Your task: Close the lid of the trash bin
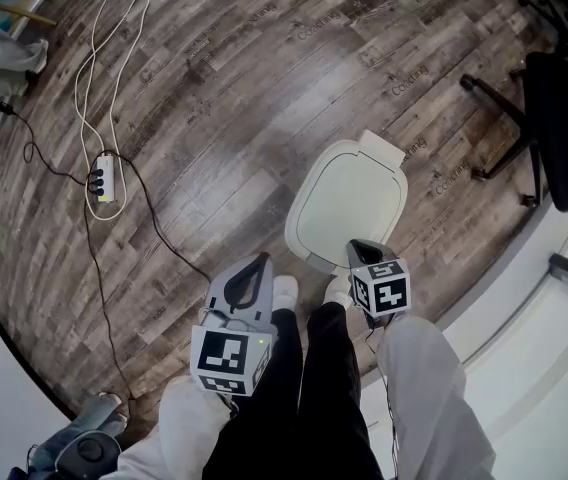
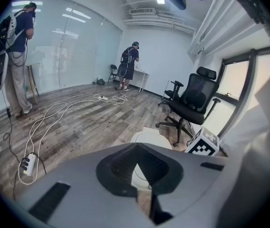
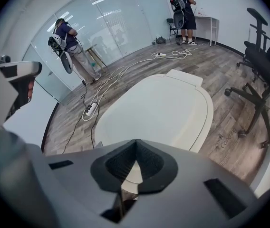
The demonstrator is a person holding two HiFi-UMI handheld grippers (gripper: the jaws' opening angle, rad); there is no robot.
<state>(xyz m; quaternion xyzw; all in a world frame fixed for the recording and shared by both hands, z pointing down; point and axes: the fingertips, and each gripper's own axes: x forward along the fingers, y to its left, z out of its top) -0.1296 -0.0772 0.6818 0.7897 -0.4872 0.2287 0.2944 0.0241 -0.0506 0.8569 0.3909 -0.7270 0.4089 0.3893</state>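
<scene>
A white trash bin (image 1: 347, 200) stands on the wood floor just ahead of the person's feet, with its lid (image 3: 159, 109) lying flat and down on it. My right gripper (image 1: 357, 248) hovers over the bin's near edge, jaws shut with nothing between them; its tips (image 3: 136, 141) point across the lid. My left gripper (image 1: 261, 262) is held to the left of the bin, apart from it, also shut and empty. In the left gripper view the bin (image 2: 150, 137) shows just past the closed tips (image 2: 136, 146), beside the right gripper's marker cube (image 2: 204, 144).
A black office chair (image 1: 554, 108) stands to the right of the bin. A power strip (image 1: 103, 178) with white and black cables lies on the floor at the left. A white wall base runs at the lower right. Two people (image 2: 129, 65) stand far off.
</scene>
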